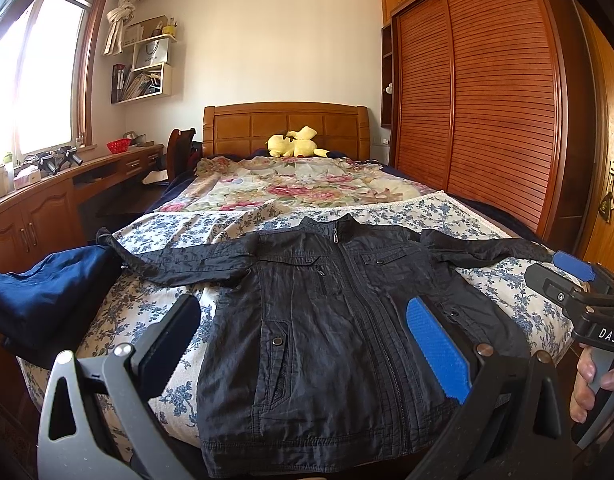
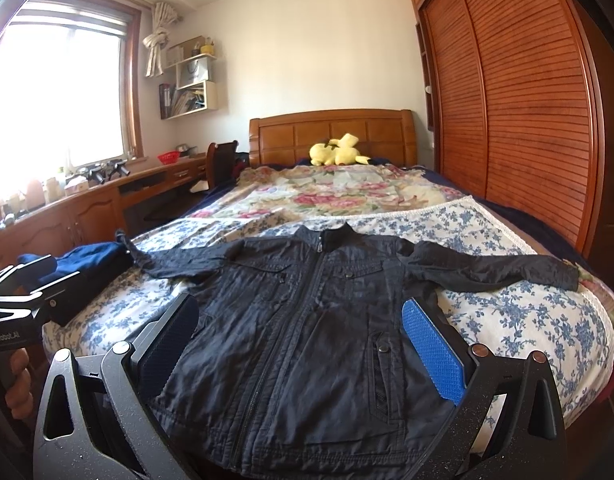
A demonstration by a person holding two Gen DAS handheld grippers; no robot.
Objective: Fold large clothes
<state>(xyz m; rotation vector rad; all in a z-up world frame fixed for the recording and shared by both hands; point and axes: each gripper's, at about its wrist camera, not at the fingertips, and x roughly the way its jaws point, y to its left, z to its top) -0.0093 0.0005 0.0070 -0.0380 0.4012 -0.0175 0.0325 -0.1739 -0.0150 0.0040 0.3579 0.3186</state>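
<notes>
Black, crinkled jacket (image 1: 327, 320) lies front-up, zipped, across the foot edge of the bed (image 1: 507, 232), both sleeves spread toward the side edges. Left gripper (image 1: 303, 344) and right gripper (image 2: 303, 344) hover above the hem, jaws apart, holding nothing. Folding has not begun; next move likely requires grasping a sleeve and carrying it across the chest

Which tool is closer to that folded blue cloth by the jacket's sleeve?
Left. The left tool hangs beside the blue cloth at the bed's left edge; the right tool is across the jacket, by the other sleeve.
</notes>
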